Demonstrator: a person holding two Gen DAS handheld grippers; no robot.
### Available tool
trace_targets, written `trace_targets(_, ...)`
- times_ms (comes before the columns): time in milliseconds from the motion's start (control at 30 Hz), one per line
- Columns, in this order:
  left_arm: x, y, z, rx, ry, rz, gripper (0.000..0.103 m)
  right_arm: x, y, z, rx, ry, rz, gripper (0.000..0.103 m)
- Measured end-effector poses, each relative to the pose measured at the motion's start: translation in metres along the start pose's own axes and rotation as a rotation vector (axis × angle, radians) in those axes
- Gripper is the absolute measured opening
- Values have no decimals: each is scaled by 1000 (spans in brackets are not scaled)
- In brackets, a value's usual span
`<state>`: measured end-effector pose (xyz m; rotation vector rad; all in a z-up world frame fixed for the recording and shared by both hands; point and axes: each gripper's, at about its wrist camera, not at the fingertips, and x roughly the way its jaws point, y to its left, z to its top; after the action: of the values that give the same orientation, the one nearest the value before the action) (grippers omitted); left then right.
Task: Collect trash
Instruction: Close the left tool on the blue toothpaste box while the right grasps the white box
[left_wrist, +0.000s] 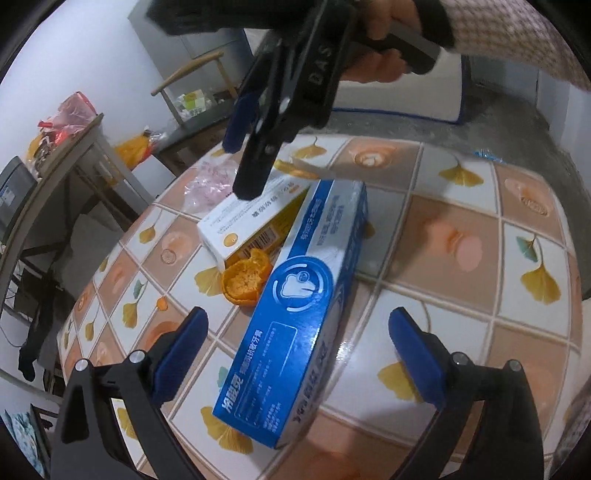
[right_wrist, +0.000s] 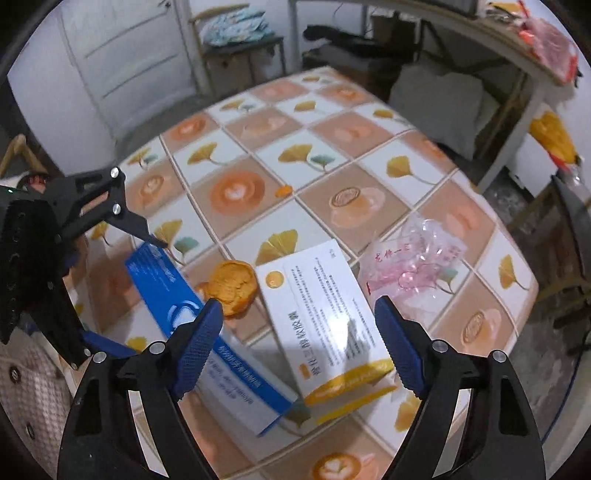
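A long blue toothpaste box lies on the tiled tablecloth, its near end between the fingers of my left gripper, which is open and not touching it. A white and yellow medicine box leans against the blue box. My right gripper hangs open over it with the pads apart from its sides. Half an orange peel sits between the two boxes. Beyond them lie a crumpled pink plastic bag and a small peel scrap.
A person's hand and checked sleeve hold the right gripper above the far end of the boxes. A side table with bags and a wooden chair stand past the table's far edge. The floor drops off on the right.
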<state>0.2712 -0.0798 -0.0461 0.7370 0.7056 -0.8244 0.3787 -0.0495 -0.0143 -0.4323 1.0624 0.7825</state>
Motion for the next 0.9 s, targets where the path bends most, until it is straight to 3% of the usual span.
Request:
trace_targets(267,18,7,1,7,38,-47,86,34,-6,0,-49,87,18,79)
trace_targets(500,29,6,2,29,77,-70,70,43,-10,2,-77,108,11,81)
trace_targets(733,32,8,3,23,83,-81,68,48,-13,2,-97,137,20,81)
trace_targets(900,33,8,3,25,84,-82,59,60,-12,-1,-105,173,18,82)
